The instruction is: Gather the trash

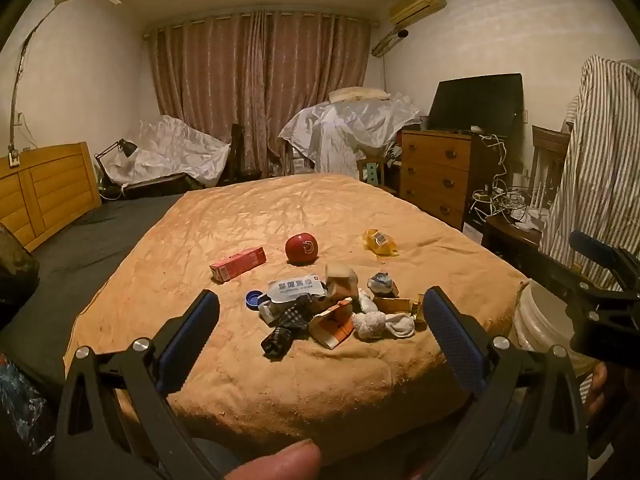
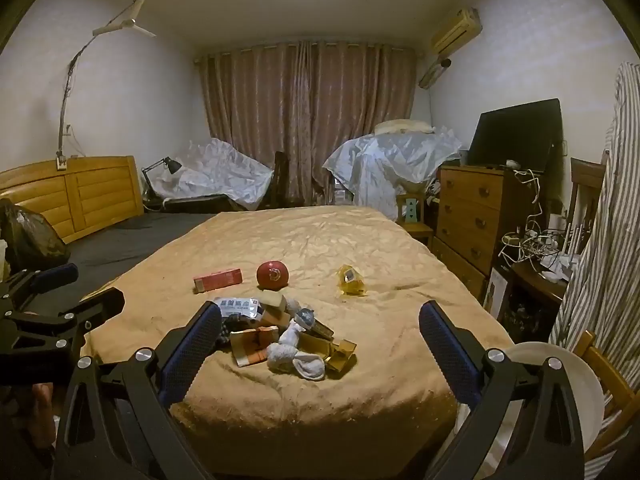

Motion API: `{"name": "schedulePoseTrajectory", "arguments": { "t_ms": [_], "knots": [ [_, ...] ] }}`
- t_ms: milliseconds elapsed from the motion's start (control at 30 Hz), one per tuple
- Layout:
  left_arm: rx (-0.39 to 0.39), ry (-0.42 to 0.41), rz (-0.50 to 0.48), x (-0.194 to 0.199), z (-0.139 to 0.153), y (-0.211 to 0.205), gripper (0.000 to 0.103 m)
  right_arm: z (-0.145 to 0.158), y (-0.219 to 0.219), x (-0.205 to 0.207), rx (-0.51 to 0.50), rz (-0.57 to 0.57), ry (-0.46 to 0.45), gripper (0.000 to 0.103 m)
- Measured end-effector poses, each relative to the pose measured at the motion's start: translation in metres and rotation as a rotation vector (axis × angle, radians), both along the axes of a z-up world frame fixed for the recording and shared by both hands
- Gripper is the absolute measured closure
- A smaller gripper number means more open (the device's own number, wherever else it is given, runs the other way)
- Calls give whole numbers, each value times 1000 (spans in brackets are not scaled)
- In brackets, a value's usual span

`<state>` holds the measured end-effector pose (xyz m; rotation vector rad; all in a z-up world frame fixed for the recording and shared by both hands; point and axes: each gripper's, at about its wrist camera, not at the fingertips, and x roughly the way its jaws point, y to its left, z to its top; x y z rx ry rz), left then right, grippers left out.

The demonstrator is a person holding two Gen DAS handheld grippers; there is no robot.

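A pile of trash (image 1: 340, 312) lies near the front edge of the tan bedspread (image 1: 280, 216): an alcohol wipes packet (image 1: 296, 289), a torn orange-white carton (image 1: 334, 322), white socks (image 1: 382, 325), gold wrappers (image 1: 400, 304), a checked cloth (image 1: 286, 330) and a blue cap (image 1: 254, 300). The pile also shows in the right wrist view (image 2: 288, 336). Farther back lie a red box (image 1: 238, 264), a red apple (image 1: 301, 249) and a yellow wrapper (image 1: 379, 242). My left gripper (image 1: 320, 336) is open and empty, short of the pile. My right gripper (image 2: 320, 344) is open and empty, also short of it.
A white bucket (image 2: 560, 384) stands at the bed's right front corner, also in the left wrist view (image 1: 540, 320). A wooden dresser (image 1: 436, 172) with a monitor stands right of the bed. A black bag (image 2: 28, 236) sits at left. Striped cloth (image 1: 600, 160) hangs at right.
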<state>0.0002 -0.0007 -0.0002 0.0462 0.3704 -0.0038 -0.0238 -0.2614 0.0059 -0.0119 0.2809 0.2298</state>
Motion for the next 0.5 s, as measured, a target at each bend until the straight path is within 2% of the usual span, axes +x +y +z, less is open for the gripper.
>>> {"name": "schedulePoseTrajectory", "arguments": {
  "t_ms": [500],
  "knots": [
    [-14,0,-3,-1,1,0,5,-6,5,-1,-10,5,-4,4]
  ]
}}
